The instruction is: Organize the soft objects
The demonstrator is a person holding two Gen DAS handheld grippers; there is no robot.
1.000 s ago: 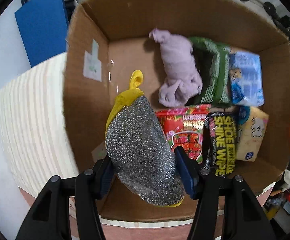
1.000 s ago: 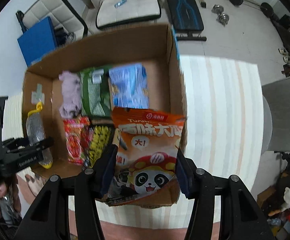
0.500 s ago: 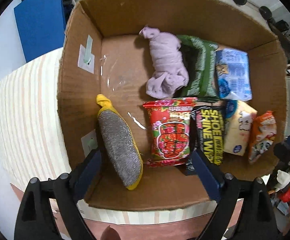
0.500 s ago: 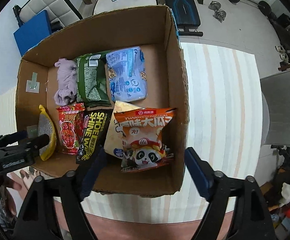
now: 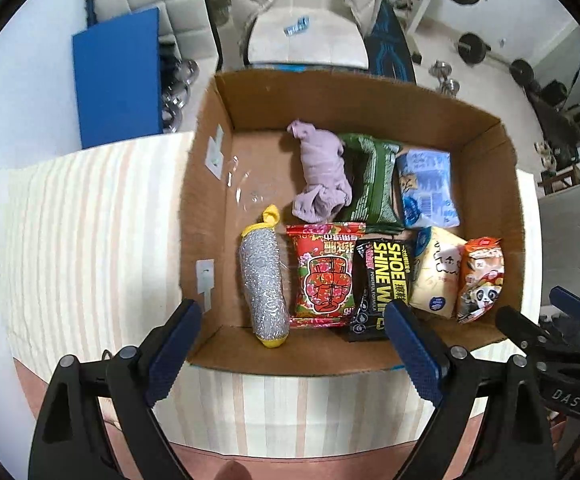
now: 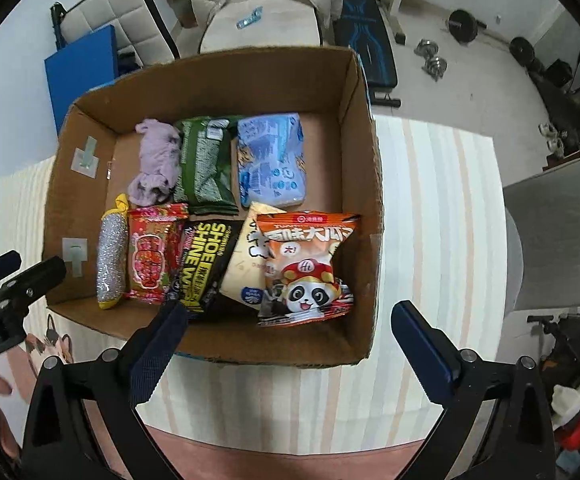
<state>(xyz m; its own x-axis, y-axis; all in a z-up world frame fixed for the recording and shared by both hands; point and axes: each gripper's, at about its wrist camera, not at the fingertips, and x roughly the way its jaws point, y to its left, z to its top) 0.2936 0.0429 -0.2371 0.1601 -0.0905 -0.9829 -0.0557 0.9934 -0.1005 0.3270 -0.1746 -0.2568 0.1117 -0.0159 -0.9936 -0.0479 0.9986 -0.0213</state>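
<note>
An open cardboard box holds several soft items. A silver scrubber with yellow edge lies at its left. An orange panda snack bag lies at its right. Between them are a red packet, a black shoe-wipe pack and a cream pack. Behind lie a lilac cloth, a green pack and a blue pack. My left gripper is open and empty above the box's near edge. My right gripper is open and empty likewise.
The box stands on a striped cloth-covered table. A grey chair is at the right. A blue board, a white chair and gym weights lie beyond the table.
Both grippers opened, released the scrubber and the panda bag into the box, then drew back and up from it.
</note>
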